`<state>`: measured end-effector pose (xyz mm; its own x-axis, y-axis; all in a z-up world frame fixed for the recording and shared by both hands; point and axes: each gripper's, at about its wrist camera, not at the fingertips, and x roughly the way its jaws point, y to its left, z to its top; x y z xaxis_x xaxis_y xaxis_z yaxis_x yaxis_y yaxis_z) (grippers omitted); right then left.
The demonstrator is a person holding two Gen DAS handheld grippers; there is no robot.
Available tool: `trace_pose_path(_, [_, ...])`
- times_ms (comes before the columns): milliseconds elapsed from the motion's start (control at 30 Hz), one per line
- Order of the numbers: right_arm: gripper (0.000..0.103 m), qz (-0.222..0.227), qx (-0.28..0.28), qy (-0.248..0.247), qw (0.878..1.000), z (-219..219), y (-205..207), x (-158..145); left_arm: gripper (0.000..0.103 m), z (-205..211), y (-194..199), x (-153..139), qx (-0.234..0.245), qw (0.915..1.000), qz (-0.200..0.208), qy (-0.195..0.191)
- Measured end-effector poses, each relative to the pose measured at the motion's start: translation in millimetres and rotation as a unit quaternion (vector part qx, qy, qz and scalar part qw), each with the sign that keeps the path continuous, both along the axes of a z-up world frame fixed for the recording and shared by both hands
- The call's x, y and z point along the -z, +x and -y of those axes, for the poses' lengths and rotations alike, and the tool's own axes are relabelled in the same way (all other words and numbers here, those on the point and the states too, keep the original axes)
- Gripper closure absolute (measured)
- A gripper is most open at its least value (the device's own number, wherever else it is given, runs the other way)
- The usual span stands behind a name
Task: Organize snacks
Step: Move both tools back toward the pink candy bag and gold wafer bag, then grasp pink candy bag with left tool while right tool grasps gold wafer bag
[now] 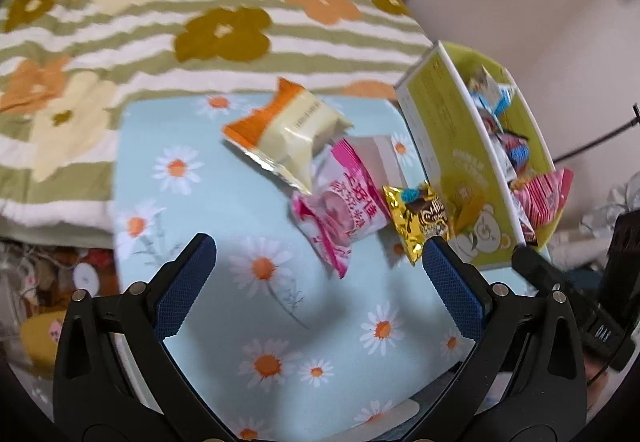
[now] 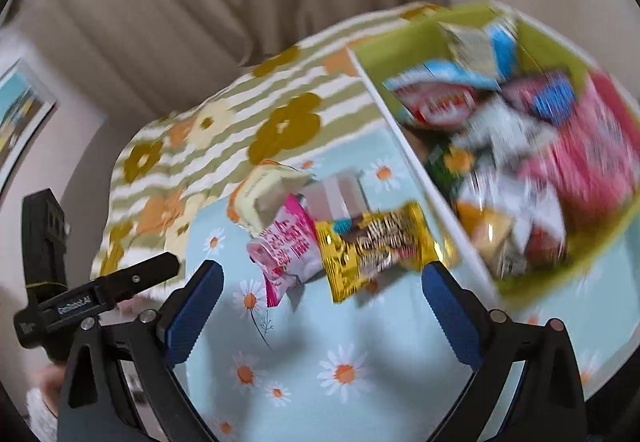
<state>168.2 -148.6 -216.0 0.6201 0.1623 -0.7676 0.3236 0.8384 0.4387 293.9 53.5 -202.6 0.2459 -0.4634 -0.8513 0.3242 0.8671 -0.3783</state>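
Between its wide-spread fingers: left gripper (image 1: 320,254) empty | right gripper (image 2: 322,282) also wide, empty | just ahead: gold packet (image 2: 376,246), pink packet (image 1: 340,201) touching | beyond: orange-white packet (image 1: 280,133) | ahead-right: green box (image 1: 452,149) holding snacks

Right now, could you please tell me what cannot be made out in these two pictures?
- Snacks inside the green box: right wrist view, smeared by motion blur; labels unreadable.
- Same box in the left wrist view: its near wall hides most of the contents.
- Pink packet: partly covered by the orange-and-cream packet and the gold packet.
- Clutter at the lower left edge: left wrist view, blurred and cut off.
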Motion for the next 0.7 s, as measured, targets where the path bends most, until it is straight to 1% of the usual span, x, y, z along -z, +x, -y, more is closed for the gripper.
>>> trace_pose_path(67, [0.004, -0.005, 0.031, 0.026, 0.999, 1.7, -6.4, 12.9, 0.001, 9.2, 9.4, 16.4, 0.017, 0.9995, -0.022, -0.012])
trace_pose_path(200, [0.004, -0.007, 0.088, 0.082, 0.993, 4.1, -11.9, 43.0, 0.001, 27.0, 21.3, 48.5, 0.038, 0.9975, -0.057, -0.02])
trace_pose_path(233, [0.004, -0.005, 0.106, 0.102, 0.989, 5.0, -11.9, 53.1, 0.001, 32.0, 24.2, 56.7, 0.04, 0.9969, -0.065, -0.02])
trace_pose_path(333, [0.004, 0.007, 0.139, 0.138, 0.981, 6.3, -10.9, 69.2, 0.004, 44.3, 32.5, 76.8, 0.038, 0.9952, -0.086, -0.027])
trace_pose_path(367, [0.004, 0.015, 0.155, 0.151, 0.976, 8.1, -10.2, 75.8, 0.004, 47.6, 35.1, 82.2, 0.035, 0.9949, -0.09, -0.029])
trace_pose_path(433, [0.004, 0.03, 0.178, 0.165, 0.97, 10.3, -8.2, 82.6, 0.005, 52.9, 38.8, 90.4, 0.029, 0.9946, -0.095, -0.032])
trace_pose_path(533, [0.004, 0.048, 0.227, 0.181, 0.956, 15.8, -5.0, 92.8, 0.008, 58.5, 42.0, 97.8, 0.021, 0.9947, -0.096, -0.031])
trace_pose_path(567, [0.004, 0.053, 0.246, 0.187, 0.95, 17.9, -4.1, 96.6, 0.008, 59.6, 42.9, 99.5, 0.02, 0.9948, -0.095, -0.032])
trace_pose_path(633, [0.004, 0.062, 0.268, 0.198, 0.941, 20.0, -2.1, 100.1, 0.011, 61.8, 43.0, 102.3, 0.018, 0.9952, -0.092, -0.029])
trace_pose_path(700, [0.004, 0.074, 0.288, 0.186, 0.936, 21.0, -0.3, 99.9, 0.017, 62.0, 43.9, 103.5, 0.015, 0.9952, -0.093, -0.028])
